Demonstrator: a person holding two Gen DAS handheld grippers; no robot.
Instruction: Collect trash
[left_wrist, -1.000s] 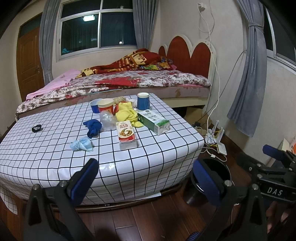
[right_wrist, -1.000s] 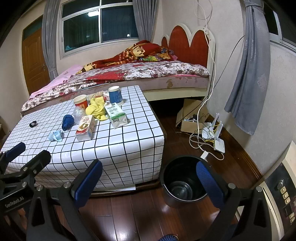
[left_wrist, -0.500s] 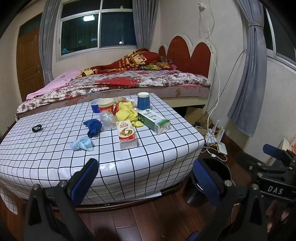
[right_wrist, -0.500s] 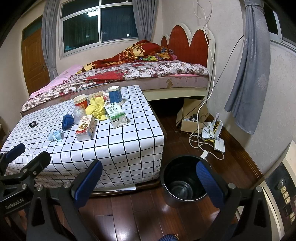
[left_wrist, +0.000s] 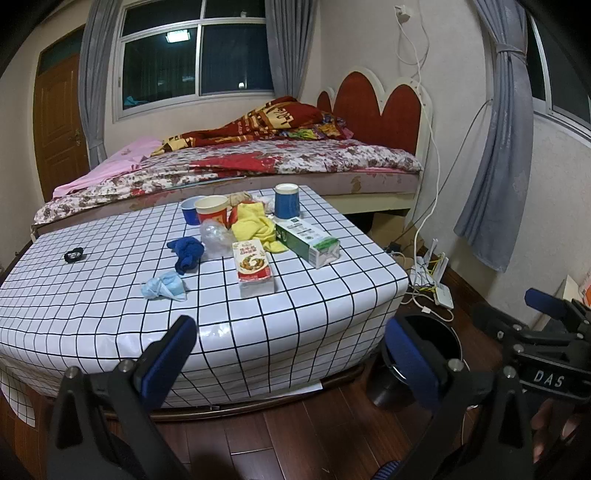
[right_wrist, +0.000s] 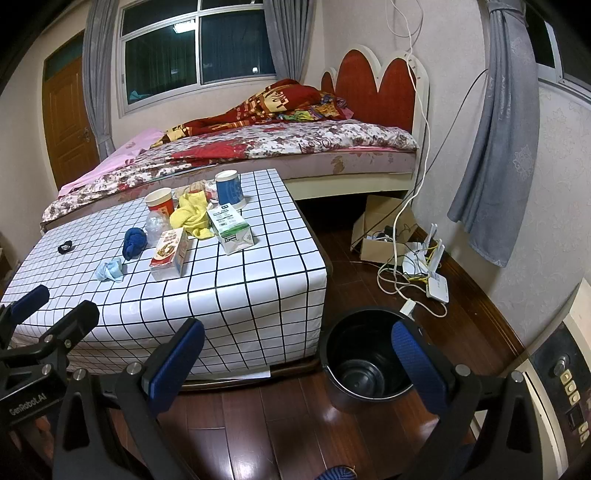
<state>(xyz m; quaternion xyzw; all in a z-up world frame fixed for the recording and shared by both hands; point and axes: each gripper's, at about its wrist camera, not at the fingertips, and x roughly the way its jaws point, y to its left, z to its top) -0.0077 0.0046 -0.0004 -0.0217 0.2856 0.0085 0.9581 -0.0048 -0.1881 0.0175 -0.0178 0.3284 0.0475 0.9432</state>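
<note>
Nearest the lens, the left gripper (left_wrist: 291, 354) and the right gripper (right_wrist: 295, 354) both hang over dark polished floorboards with their blue-padded fingers spread wide and nothing between them. Only the right wrist view looks straight down into the black round bin (right_wrist: 364, 363), which stands on the floor just beside the table's corner and looks empty; in the left wrist view that bin is mostly hidden behind a finger pad, but the other gripper shows at the right edge with part of a hand (left_wrist: 554, 432) below it. The low table (left_wrist: 92, 295) is draped in glossy white cloth with a black grid. The trash lies in a loose cluster on its far half: a crumpled pale blue face mask (left_wrist: 164, 287), a balled dark blue cloth (left_wrist: 187, 253), a flat snack box (left_wrist: 253, 264), a green and white carton (left_wrist: 308, 240) lying on its side, a crushed clear plastic bottle (left_wrist: 214, 234), a rumpled yellow cloth (left_wrist: 255, 223), a red paper cup (left_wrist: 212, 210) and an upright blue cup (left_wrist: 286, 201). A small black object (left_wrist: 73, 255) sits well apart to the left. Behind the table is a bed (left_wrist: 295, 162) with floral covers and a scalloped red headboard, then a dark window with grey curtains.
</note>
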